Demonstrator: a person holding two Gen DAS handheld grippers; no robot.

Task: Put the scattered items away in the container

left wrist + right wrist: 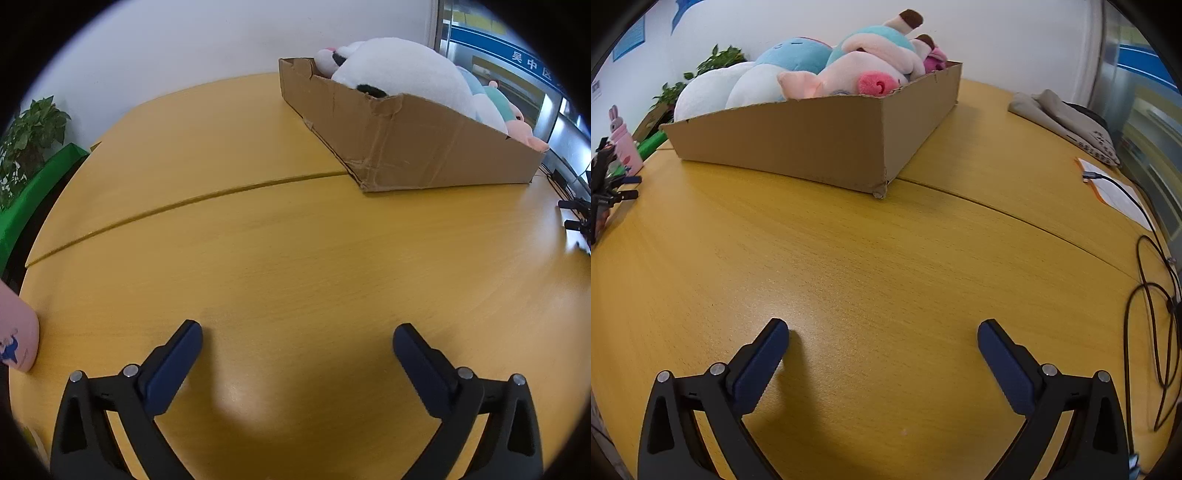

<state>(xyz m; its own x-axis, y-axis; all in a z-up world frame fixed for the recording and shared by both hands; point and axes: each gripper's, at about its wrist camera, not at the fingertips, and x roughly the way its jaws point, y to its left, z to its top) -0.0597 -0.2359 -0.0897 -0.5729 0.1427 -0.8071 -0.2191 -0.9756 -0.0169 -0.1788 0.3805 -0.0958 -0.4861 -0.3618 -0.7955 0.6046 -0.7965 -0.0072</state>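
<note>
Both my grippers, left gripper [297, 334] and right gripper [882, 330], hang spread wide and empty over the bare wooden table [868, 258]. The cardboard box [798, 140] ahead is heaped with plush toys [849, 70]; I judge another item could topple them out.

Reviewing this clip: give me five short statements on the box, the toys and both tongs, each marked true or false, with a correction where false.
1. The cardboard box holds several plush toys. True.
2. The left tongs grip a plush toy. False: they are open with only bare table between the fingers.
3. The right tongs are open and empty. True.
4. The pink pig plush lies on the table outside the box. False: it sits inside, at the near wall.
5. The big white plush rises above the box rim. True.
</note>
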